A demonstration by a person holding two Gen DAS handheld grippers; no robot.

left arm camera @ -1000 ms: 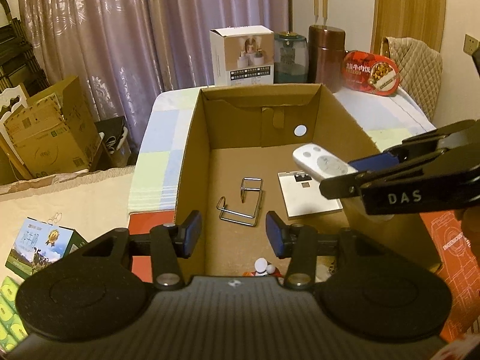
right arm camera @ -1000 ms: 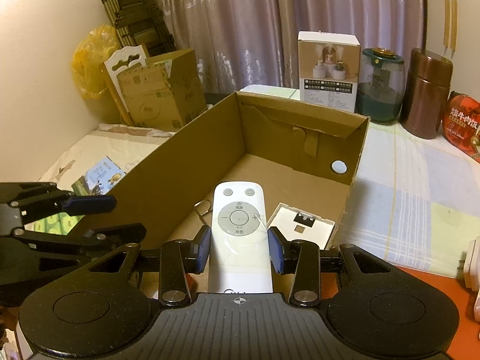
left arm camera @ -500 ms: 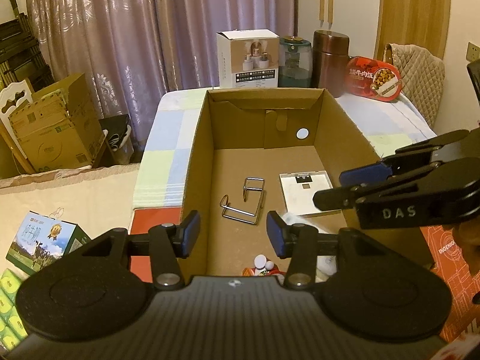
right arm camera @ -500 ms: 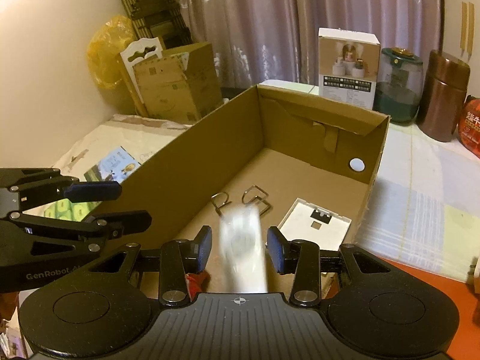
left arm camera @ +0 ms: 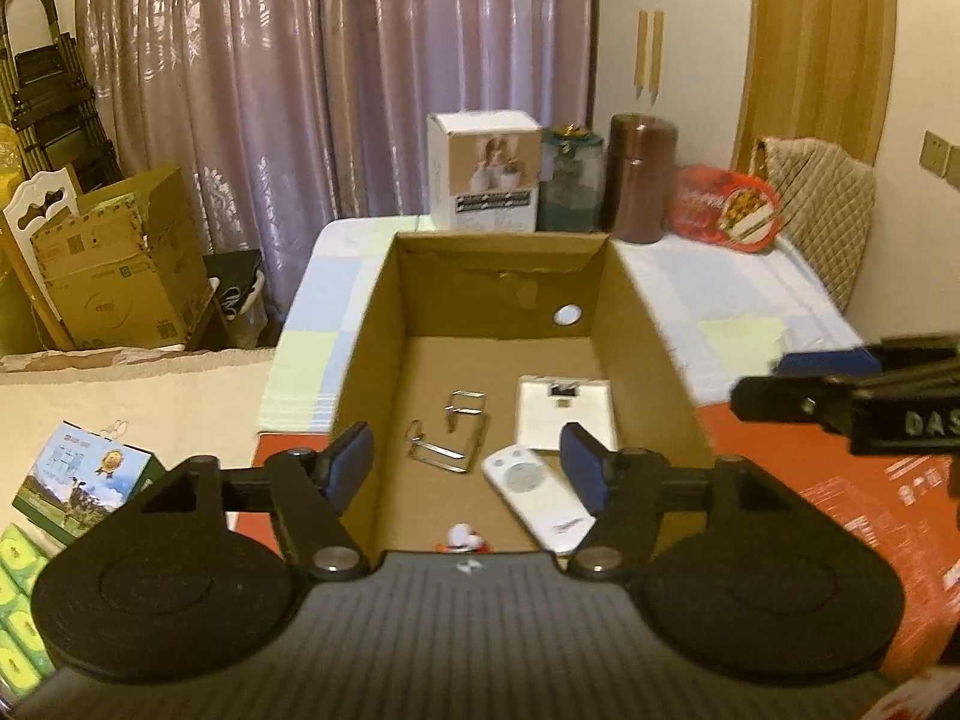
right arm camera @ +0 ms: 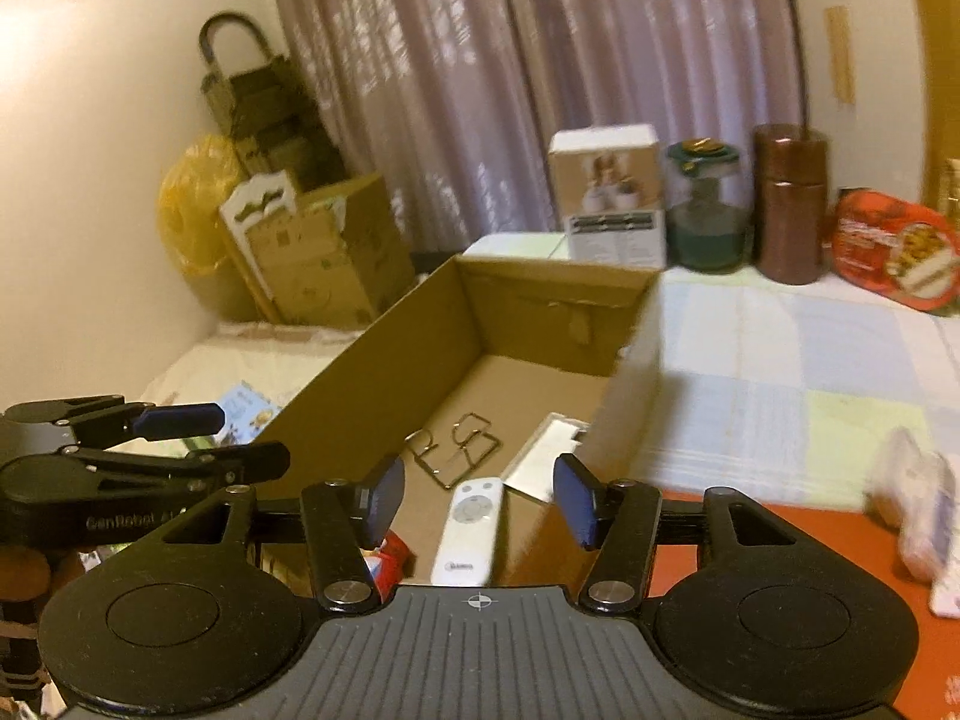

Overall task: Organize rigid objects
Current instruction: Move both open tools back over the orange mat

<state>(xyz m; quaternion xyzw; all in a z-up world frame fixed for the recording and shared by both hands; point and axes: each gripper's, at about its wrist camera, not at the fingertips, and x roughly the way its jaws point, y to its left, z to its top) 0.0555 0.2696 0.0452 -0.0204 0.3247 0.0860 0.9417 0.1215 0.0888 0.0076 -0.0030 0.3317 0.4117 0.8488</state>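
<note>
A white remote (left arm camera: 536,497) lies on the floor of the open cardboard box (left arm camera: 366,360), near its front; it also shows in the right wrist view (right arm camera: 469,529). Beside it lie a wire hook (left arm camera: 447,438) and a flat white plate (left arm camera: 564,411). My left gripper (left arm camera: 468,468) is open and empty above the box's near end. My right gripper (right arm camera: 477,501) is open and empty, raised above the remote; from the left wrist view it (left arm camera: 810,381) sits to the right of the box.
A white carton (left arm camera: 483,180), a green jar (left arm camera: 567,177), a brown canister (left arm camera: 639,177) and a red tin (left arm camera: 726,207) stand behind the box. A red-and-white item (left arm camera: 462,539) lies at the box's near end. Cardboard boxes (left arm camera: 114,270) stand left.
My right gripper opened and let go of the white remote, which dropped into the box. The right gripper then rose and pulled back to the right. The left gripper stayed open.
</note>
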